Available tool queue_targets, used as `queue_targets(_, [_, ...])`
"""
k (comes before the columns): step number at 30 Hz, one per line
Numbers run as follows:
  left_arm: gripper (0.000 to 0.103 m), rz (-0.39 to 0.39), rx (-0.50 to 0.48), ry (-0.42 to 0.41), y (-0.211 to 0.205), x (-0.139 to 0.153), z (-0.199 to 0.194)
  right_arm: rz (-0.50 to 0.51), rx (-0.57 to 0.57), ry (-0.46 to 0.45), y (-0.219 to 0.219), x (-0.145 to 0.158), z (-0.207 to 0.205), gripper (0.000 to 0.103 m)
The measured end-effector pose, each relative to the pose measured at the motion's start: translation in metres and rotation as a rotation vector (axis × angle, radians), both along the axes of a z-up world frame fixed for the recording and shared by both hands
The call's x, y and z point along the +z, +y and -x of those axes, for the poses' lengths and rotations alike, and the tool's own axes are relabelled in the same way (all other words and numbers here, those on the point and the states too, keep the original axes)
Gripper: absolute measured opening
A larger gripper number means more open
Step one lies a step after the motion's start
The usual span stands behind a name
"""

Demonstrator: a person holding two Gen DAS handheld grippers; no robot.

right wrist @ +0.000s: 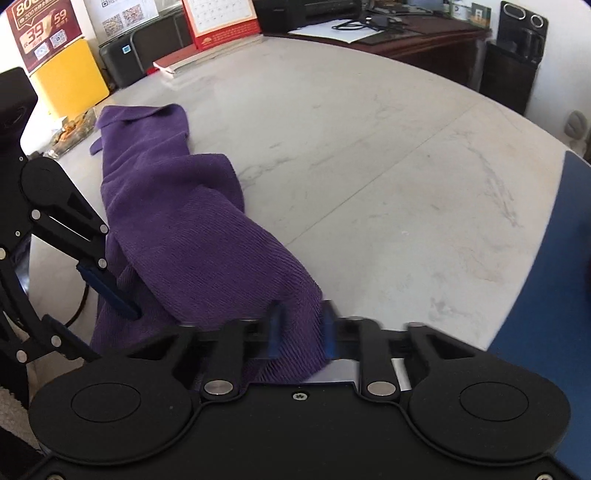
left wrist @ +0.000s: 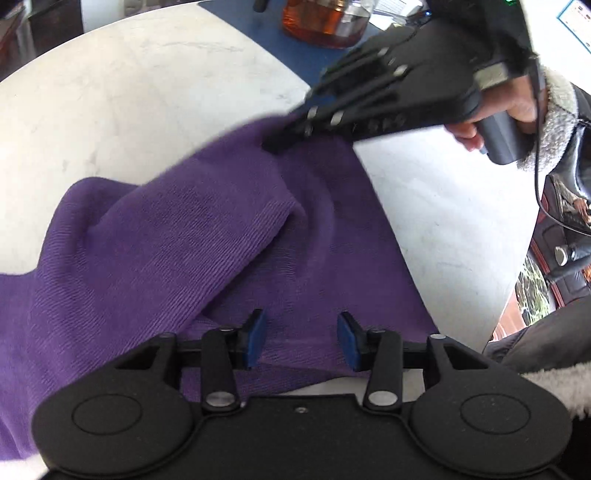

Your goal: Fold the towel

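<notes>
A purple towel (left wrist: 207,236) lies bunched and partly folded over itself on a white marble table (left wrist: 110,92). My left gripper (left wrist: 302,338) is open just above the towel's near edge, its blue pads apart with cloth between and below them. My right gripper (left wrist: 282,138) shows in the left wrist view at the towel's far corner, fingers pressed on the cloth. In the right wrist view the towel (right wrist: 192,229) runs away from me, and my right gripper (right wrist: 301,328) is shut on a fold of it. The left gripper's blue-padded fingers (right wrist: 107,288) show at the left, beside the towel's edge.
A glass vessel of amber liquid (left wrist: 325,18) stands on a blue mat (left wrist: 273,40) beyond the table. A yellow box (right wrist: 70,77), a red calendar (right wrist: 225,22), books (right wrist: 177,61) and a printer line the far edge. The blue mat (right wrist: 554,277) shows at the right.
</notes>
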State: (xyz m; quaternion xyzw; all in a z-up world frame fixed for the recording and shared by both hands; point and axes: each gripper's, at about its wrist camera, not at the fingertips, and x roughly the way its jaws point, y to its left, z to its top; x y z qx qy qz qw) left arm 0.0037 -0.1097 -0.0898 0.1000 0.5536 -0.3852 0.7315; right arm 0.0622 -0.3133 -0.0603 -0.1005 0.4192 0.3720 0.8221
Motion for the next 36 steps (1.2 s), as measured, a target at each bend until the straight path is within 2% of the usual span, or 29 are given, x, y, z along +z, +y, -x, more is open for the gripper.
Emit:
queue_targets(2, [0.04, 0.018, 0.018, 0.002, 0.007, -0.001, 0.0, -0.065, 0.036, -0.029, -0.003, 0.018, 0.007, 0.005])
queue_targets(4, [0.04, 0.034, 0.032, 0.001, 0.015, -0.003, 0.0, -0.179, 0.12, -0.076, -0.005, 0.039, 0.025, 0.005])
queue_targets(5, [0.04, 0.039, 0.034, 0.0, 0.017, -0.004, 0.001, -0.202, 0.159, -0.081, -0.005, 0.045, 0.037, 0.006])
queue_targets(7, [0.04, 0.056, 0.031, -0.006, 0.023, -0.005, 0.002, -0.19, 0.221, -0.042, -0.003, 0.042, 0.057, 0.014])
queue_targets(9, [0.04, 0.065, 0.024, -0.011, 0.027, -0.007, 0.003, -0.148, 0.321, 0.015, 0.001, 0.032, 0.084, 0.029])
queue_targets(10, [0.04, 0.068, 0.019, -0.014, 0.028, -0.007, 0.003, -0.142, 0.341, 0.046, -0.001, 0.028, 0.091, 0.04])
queue_targets(11, [0.04, 0.07, 0.014, -0.015, 0.03, -0.008, 0.003, -0.142, 0.347, 0.096, -0.002, 0.023, 0.098, 0.04])
queue_targets(13, [0.04, 0.073, 0.006, -0.017, 0.031, -0.008, 0.004, -0.21, 0.298, 0.169, -0.013, 0.022, 0.098, 0.041])
queue_targets(15, [0.04, 0.075, 0.001, -0.017, 0.032, -0.008, 0.007, -0.357, 0.223, 0.234, -0.035, 0.024, 0.089, 0.045])
queue_targets(16, [0.04, 0.075, -0.001, -0.018, 0.032, -0.008, 0.007, -0.45, 0.176, 0.258, -0.049, 0.023, 0.084, 0.052])
queue_targets(18, [0.04, 0.076, -0.005, -0.017, 0.034, -0.007, 0.006, -0.603, 0.069, 0.271, -0.074, 0.023, 0.073, 0.053])
queue_targets(19, [0.04, 0.076, -0.007, -0.018, 0.034, -0.003, 0.008, -0.623, 0.013, 0.262, -0.081, 0.021, 0.067, 0.053])
queue_targets(20, [0.04, 0.076, -0.009, -0.018, 0.033, 0.001, 0.009, -0.593, -0.073, 0.247, -0.086, 0.018, 0.06, 0.053])
queue_targets(21, [0.04, 0.077, -0.009, -0.019, 0.032, 0.0, 0.009, -0.517, -0.125, 0.231, -0.084, 0.015, 0.055, 0.053])
queue_targets(22, [0.04, 0.078, -0.01, -0.02, 0.031, 0.0, 0.009, -0.446, -0.139, 0.209, -0.078, 0.013, 0.053, 0.052])
queue_targets(23, [0.04, 0.079, -0.01, -0.021, 0.03, 0.0, 0.009, -0.345, -0.131, 0.174, -0.067, 0.011, 0.052, 0.047])
queue_targets(25, [0.04, 0.084, -0.003, -0.02, 0.026, -0.002, 0.008, -0.276, -0.083, 0.144, -0.049, 0.008, 0.053, 0.039])
queue_targets(27, [0.04, 0.087, 0.001, -0.023, 0.026, -0.002, 0.009, -0.211, -0.028, 0.118, -0.027, 0.003, 0.055, 0.038])
queue_targets(29, [0.04, 0.088, 0.003, -0.028, 0.024, -0.002, 0.01, -0.169, 0.006, 0.108, -0.011, -0.003, 0.052, 0.033])
queue_targets(31, [0.04, 0.09, 0.003, -0.033, 0.024, -0.002, 0.011, -0.173, 0.02, 0.122, -0.007, -0.009, 0.052, 0.033])
queue_targets(35, [0.04, 0.093, 0.011, -0.04, 0.023, -0.002, 0.012, -0.161, 0.072, 0.12, 0.01, -0.013, 0.051, 0.017])
queue_targets(36, [0.04, 0.095, 0.011, -0.043, 0.023, -0.002, 0.013, -0.158, 0.088, 0.115, 0.013, -0.012, 0.052, 0.017])
